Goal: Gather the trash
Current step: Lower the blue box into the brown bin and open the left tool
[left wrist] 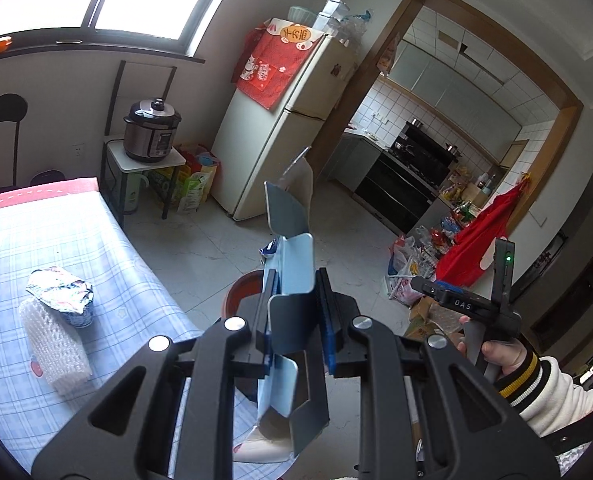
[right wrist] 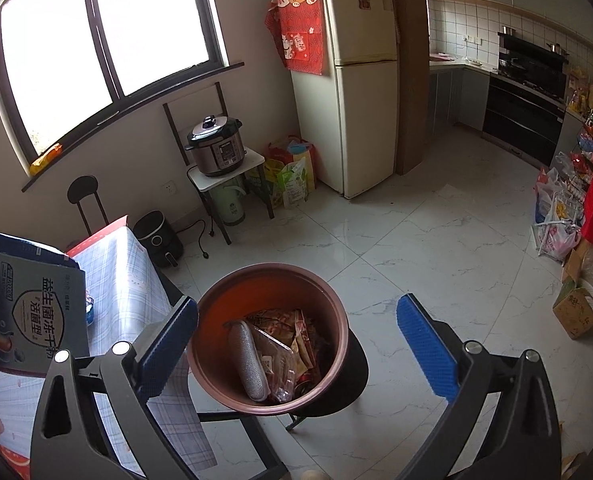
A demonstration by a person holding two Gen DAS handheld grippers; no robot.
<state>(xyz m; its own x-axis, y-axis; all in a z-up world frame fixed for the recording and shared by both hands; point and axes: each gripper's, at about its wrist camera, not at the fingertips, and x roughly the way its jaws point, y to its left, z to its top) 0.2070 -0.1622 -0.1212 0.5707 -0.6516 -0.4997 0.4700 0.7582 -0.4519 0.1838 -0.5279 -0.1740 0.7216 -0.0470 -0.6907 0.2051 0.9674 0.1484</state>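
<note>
My left gripper [left wrist: 298, 312] is shut on a flattened blue-grey cardboard box [left wrist: 290, 256], held upright above the table edge; the same box shows at the left of the right wrist view [right wrist: 24, 312]. My right gripper [right wrist: 296, 344] is open and empty, hovering over a brown round trash bin [right wrist: 336, 308] that stands on a black stool and holds wrappers and a foam net. The bin's rim peeks out behind the box in the left wrist view [left wrist: 242, 286]. A crumpled foil wrapper over a small bowl [left wrist: 62, 292] and a white foam net [left wrist: 54, 344] lie on the table.
The table [left wrist: 24, 240] has a blue checked cloth. A fridge [right wrist: 360, 92], a pressure cooker on a small stand [right wrist: 216, 146], bags, a black air fryer [right wrist: 158, 238] and cardboard boxes [right wrist: 580, 308] stand around the tiled floor. The right hand-held unit [left wrist: 468, 304] is at right.
</note>
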